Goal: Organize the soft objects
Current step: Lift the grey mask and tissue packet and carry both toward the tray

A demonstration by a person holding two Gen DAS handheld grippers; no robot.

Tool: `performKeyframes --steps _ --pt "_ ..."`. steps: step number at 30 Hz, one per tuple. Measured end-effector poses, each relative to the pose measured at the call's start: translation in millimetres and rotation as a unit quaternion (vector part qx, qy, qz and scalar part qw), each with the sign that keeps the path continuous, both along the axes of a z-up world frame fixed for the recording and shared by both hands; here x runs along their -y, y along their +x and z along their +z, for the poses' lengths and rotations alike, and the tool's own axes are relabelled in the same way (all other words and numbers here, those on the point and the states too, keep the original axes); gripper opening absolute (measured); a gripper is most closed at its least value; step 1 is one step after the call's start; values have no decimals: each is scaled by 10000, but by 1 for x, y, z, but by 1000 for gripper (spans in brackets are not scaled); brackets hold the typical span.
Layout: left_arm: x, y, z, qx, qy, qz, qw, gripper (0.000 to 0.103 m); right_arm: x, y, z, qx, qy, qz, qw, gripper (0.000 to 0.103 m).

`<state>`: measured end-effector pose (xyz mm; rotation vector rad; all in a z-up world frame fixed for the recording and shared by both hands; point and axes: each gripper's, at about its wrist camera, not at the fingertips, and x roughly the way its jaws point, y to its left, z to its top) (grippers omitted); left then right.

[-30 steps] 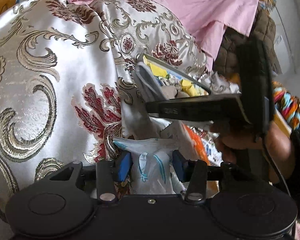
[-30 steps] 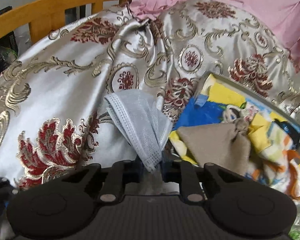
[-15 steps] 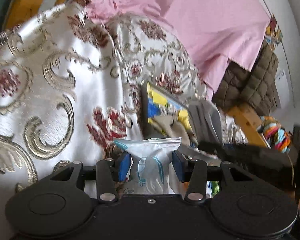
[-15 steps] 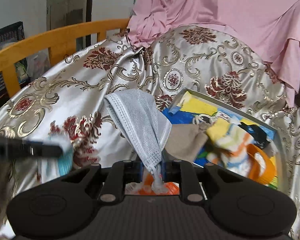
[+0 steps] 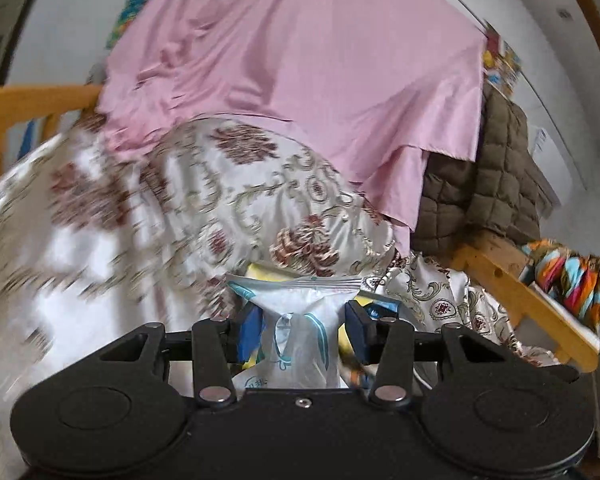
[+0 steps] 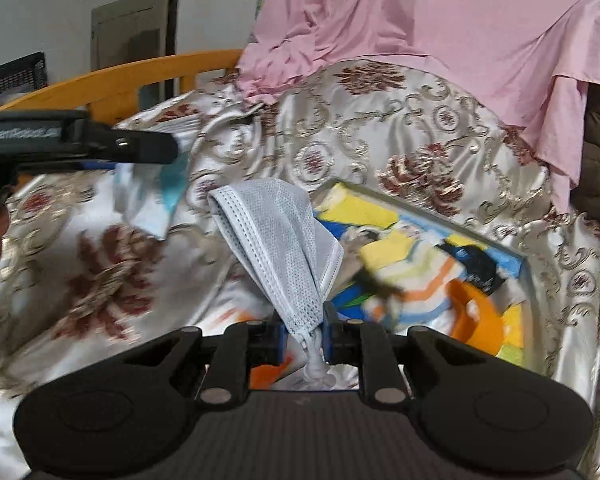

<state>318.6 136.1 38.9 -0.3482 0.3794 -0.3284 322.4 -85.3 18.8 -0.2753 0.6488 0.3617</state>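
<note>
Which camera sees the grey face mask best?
The right wrist view: the face mask stands up in full, pinched at its bottom corner by the right gripper. The left wrist view does not show it at all.

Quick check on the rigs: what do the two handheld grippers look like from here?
Both are matte black, with two round discs on the body, silver pivot screws on the linkage arms and blue finger pads. The left gripper is also seen side-on from the right wrist, bearing pale lettering too blurred to read. The right gripper has a ribbed top.
</note>
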Motion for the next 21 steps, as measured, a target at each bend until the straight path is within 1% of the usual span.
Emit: performKeyframes --steps 5,9,11,14,16,18,21 --pt "37 68 4 37 314 -233 9992 48 17 48 1 134 -163 -161 9996 18" --pt "54 116 -3 -55 503 -215 9985 48 28 91 -5 175 -466 -397 9980 18" --pt "62 139 -9 -138 679 -231 9973 48 32 112 -10 141 -624 -547 9965 18" --pt "74 171 -19 -398 1029 -320 9934 48 36 141 -20 117 -864 -760 9933 18" --pt "81 190 -28 -719 1291 -328 9885 48 40 157 -28 48 -893 -917 9918 18" --pt "88 204 -33 -955 1497 -331 9836 47 44 172 -35 -66 -815 -1104 9905 18" --pt "88 214 -39 -1062 1424 -359 9834 47 49 185 -41 -164 -740 -1224 9896 18"
